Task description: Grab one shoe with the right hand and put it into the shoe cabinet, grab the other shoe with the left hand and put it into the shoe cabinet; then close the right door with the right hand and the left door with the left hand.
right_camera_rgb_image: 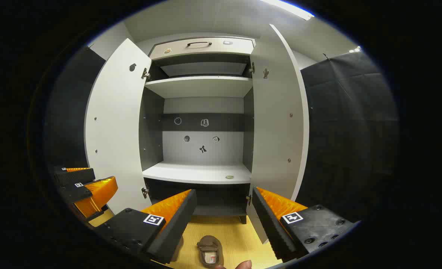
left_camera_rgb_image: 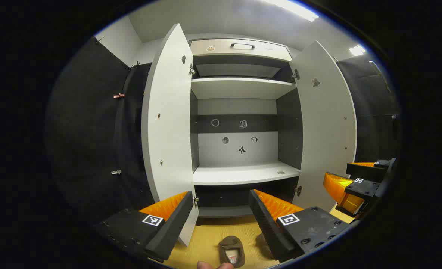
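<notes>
In the left gripper view, the left gripper (left_camera_rgb_image: 221, 209) has its two fingers spread wide apart and holds nothing. A brown shoe (left_camera_rgb_image: 231, 251) lies on the yellow floor (left_camera_rgb_image: 206, 239), low between the fingers and a bit toward the right finger. Its long side points toward the shoe cabinet (left_camera_rgb_image: 239, 108). Both doors stand open. The right gripper (left_camera_rgb_image: 349, 183) is off to the right.

In the right gripper view, the right gripper (right_camera_rgb_image: 224, 209) is also wide apart and empty. The shoe (right_camera_rgb_image: 209, 251) lies right below it, between the fingers, pointing at the cabinet. I think the right hand must dip straight down to grab it. The bare shelf (right_camera_rgb_image: 198, 172) waits ahead.
</notes>
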The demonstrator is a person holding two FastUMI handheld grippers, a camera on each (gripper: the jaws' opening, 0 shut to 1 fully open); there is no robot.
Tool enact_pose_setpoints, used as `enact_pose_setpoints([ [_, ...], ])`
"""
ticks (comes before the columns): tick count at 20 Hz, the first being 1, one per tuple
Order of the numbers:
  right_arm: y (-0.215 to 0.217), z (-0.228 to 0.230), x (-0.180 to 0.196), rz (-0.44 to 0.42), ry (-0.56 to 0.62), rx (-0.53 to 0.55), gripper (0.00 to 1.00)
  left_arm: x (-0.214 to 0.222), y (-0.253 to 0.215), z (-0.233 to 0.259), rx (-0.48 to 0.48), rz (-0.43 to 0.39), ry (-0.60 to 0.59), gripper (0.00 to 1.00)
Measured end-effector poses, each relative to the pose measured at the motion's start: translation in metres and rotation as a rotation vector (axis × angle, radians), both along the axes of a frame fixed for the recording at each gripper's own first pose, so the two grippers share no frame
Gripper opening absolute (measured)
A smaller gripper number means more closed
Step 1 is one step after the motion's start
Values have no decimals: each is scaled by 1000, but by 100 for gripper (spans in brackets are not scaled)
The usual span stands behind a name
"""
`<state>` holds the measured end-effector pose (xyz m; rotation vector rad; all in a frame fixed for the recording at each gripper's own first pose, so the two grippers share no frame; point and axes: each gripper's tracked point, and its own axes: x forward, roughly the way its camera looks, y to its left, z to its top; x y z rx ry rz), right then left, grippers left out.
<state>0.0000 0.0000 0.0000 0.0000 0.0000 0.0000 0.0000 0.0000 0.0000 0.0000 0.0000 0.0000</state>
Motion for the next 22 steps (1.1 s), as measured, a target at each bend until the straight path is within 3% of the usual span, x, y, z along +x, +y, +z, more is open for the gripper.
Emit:
enact_pose_setpoints([
  [22, 21, 0, 8, 43, -12, 0, 98, 8, 13, 0, -1, 15, -14, 96],
])
